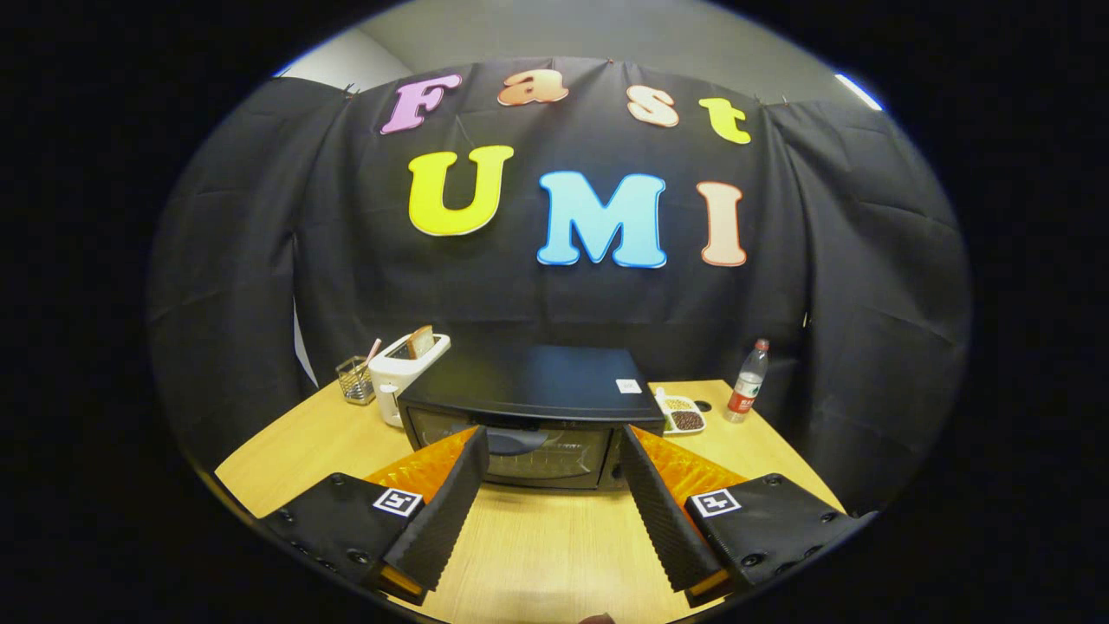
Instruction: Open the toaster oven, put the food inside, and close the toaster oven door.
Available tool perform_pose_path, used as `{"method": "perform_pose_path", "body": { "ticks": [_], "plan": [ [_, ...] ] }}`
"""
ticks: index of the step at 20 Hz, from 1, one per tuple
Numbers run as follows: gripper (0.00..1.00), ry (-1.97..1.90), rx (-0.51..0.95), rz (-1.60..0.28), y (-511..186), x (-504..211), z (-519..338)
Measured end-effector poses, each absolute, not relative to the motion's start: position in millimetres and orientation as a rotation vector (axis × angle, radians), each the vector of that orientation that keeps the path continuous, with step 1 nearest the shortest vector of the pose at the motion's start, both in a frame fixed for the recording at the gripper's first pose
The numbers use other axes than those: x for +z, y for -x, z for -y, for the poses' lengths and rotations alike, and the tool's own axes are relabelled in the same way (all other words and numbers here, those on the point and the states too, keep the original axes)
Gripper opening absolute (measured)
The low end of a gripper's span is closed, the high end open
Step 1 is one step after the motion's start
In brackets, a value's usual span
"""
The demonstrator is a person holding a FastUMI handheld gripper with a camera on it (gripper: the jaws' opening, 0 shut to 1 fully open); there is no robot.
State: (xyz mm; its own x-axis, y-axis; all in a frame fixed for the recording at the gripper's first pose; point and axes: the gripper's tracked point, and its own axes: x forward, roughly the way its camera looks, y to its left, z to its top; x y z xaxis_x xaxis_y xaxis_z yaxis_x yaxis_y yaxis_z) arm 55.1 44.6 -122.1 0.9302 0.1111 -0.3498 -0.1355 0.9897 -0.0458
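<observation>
The black, glass-fronted toaster oven point(533, 420) sits door-shut at twelve o'clock on the wooden bench point(554, 537), just beyond the spread, empty fingers point(549, 455), fitting either food still outside or already loaded.

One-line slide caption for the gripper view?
Open hand-held gripper faces the closed toaster oven on the table.
</observation>
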Motion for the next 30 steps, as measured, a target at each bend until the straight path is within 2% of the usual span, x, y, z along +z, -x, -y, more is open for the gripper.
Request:
{"method": "perform_pose_path", "body": {
  "ticks": [7, 14, 23, 30],
  "plan": [
    [0.96, -0.033, 0.021, -0.215, -13, -59, 24],
    [0.96, -0.008, -0.097, -0.16, 41, -18, 102],
    [0.96, -0.017, -0.12, -0.1, 59, 12, 190],
    [0.96, -0.031, -0.117, -0.104, 57, 17, 213]
  ]
}}
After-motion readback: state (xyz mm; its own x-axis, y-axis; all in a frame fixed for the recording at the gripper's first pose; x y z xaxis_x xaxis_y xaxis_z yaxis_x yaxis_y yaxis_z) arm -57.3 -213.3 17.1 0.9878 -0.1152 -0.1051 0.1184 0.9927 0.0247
